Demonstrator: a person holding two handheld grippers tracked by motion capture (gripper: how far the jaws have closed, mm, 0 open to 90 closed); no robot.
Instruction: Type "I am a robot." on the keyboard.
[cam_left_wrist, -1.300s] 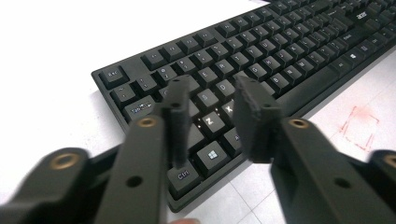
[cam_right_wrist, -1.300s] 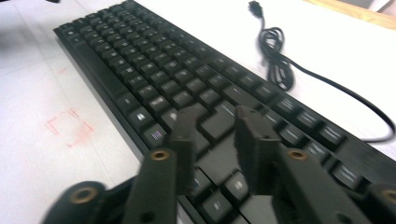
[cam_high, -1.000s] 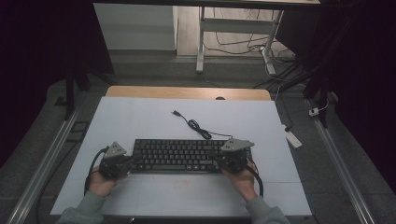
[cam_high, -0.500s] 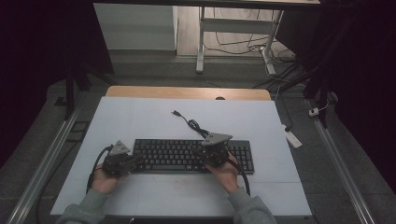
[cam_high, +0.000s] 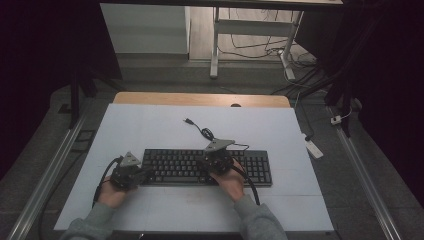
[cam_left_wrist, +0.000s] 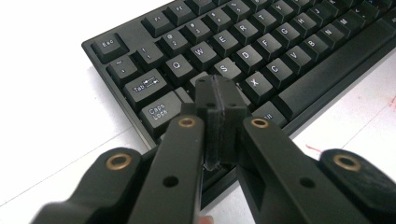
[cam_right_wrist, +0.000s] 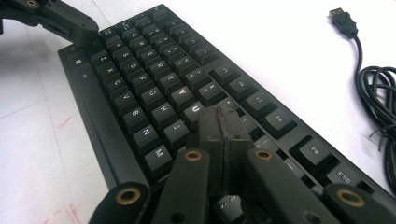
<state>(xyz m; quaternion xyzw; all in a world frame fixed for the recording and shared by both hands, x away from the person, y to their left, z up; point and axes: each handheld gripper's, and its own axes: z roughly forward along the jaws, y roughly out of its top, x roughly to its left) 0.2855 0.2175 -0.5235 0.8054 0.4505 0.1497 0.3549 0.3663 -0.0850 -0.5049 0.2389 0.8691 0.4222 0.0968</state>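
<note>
Two grippers, jaws pressed together and empty, serve as typing styluses on the keyboard (cam_high: 207, 167) at the table's (cam_high: 150, 130) near centre. Left gripper (cam_left_wrist: 219, 95) rests at the A key, right gripper (cam_right_wrist: 223, 122) near K. Best practice, judged: press straight down, one key each, without sliding.

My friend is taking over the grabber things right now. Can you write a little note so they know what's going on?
Left gripper: jaws shut, empty, tips over the A key, near Caps Lock.
Right gripper: jaws shut, empty, tips over the keys just right of J.
Keyboard: flat on the white table, its cable loose behind it, unplugged.
Done: both grippers set over the keys.
Left, probably: pressing keys with the shut tips.
</note>
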